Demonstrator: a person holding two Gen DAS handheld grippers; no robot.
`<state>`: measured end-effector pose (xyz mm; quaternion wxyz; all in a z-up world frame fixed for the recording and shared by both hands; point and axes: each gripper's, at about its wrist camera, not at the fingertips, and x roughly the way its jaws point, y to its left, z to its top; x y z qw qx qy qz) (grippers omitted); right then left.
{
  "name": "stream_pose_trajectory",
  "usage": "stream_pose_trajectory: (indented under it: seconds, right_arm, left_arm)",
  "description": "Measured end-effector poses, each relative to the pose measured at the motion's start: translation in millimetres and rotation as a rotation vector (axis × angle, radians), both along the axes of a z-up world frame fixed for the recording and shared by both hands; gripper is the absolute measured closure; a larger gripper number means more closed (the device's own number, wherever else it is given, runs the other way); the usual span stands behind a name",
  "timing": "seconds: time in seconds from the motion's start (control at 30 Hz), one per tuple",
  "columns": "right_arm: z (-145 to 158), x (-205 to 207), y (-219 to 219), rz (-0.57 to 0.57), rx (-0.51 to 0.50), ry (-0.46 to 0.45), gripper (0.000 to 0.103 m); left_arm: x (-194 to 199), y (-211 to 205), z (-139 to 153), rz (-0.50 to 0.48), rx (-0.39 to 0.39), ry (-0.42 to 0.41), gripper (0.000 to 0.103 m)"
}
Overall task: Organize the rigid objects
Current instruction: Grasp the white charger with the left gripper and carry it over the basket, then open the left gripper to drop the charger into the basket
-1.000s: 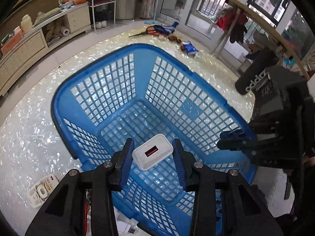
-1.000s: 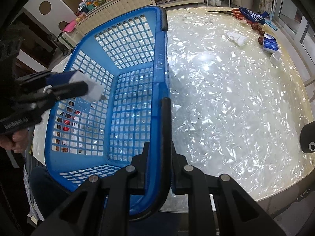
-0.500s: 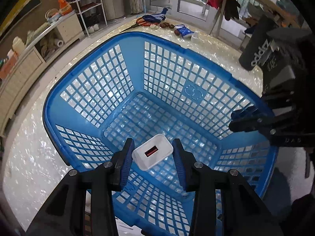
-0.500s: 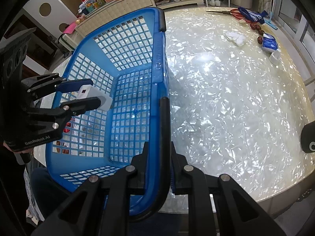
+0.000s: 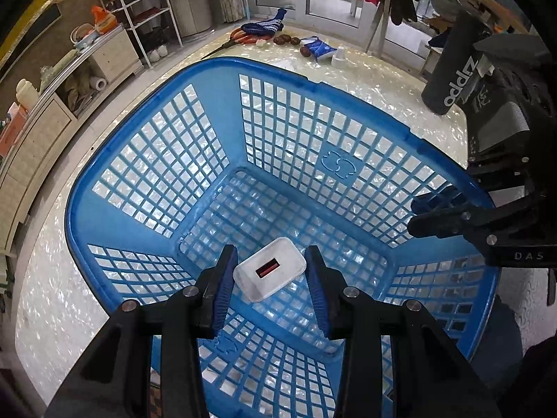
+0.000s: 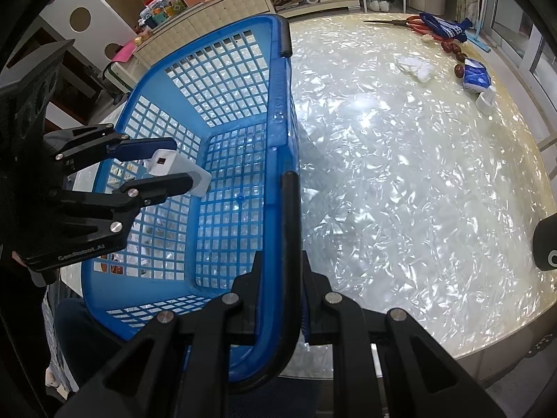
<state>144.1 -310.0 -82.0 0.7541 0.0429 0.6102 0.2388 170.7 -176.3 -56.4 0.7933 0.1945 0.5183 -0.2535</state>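
Observation:
A blue lattice basket (image 5: pixel 174 160) stands on the pearly table; it also shows in the right wrist view (image 6: pixel 222 80). My left gripper (image 5: pixel 269 271) is shut on a white USB charger (image 5: pixel 269 273) and holds it inside the basket, above the floor. In the right wrist view the left gripper (image 6: pixel 153 163) and the charger (image 6: pixel 174 169) show at the basket's left side. My right gripper (image 6: pixel 280 268) is shut on the basket's right rim and its black handle (image 6: pixel 290 216). It shows at the right in the left wrist view (image 5: pixel 438 216).
Scissors (image 6: pixel 400 21), a blue striped cloth (image 6: pixel 442 28), dark round fruits (image 6: pixel 452 48), a blue packet (image 6: pixel 475 76), a white cup (image 6: pixel 485 99) and crumpled tissue (image 6: pixel 416 66) lie at the table's far end. A black cylinder (image 5: pixel 452 73) stands near the right edge. Cabinets line the wall.
My left gripper has moved forward and down into the basket with the charger. The right gripper has stayed clamped on the basket's rim.

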Motion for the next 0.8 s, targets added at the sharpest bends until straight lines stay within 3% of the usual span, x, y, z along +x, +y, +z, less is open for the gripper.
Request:
stream_pose_trajectory:
  seconds: [0.2, 0.47, 0.8]
  right_arm:
    - [0, 1, 0, -0.004, 0.005, 0.001, 0.088]
    - [0, 2, -1, -0.010, 0.013, 0.002, 0.088]
    - [0, 0, -3, -0.012, 0.013, 0.002, 0.088]
  left_arm:
    - [0, -3, -4, 0.007, 0.039, -0.012, 0.058]
    - [2, -4, 8, 0.036, 0.086, -0.081, 0.021]
    - [5, 23, 53, 0.135, 0.091, -0.147, 0.016]
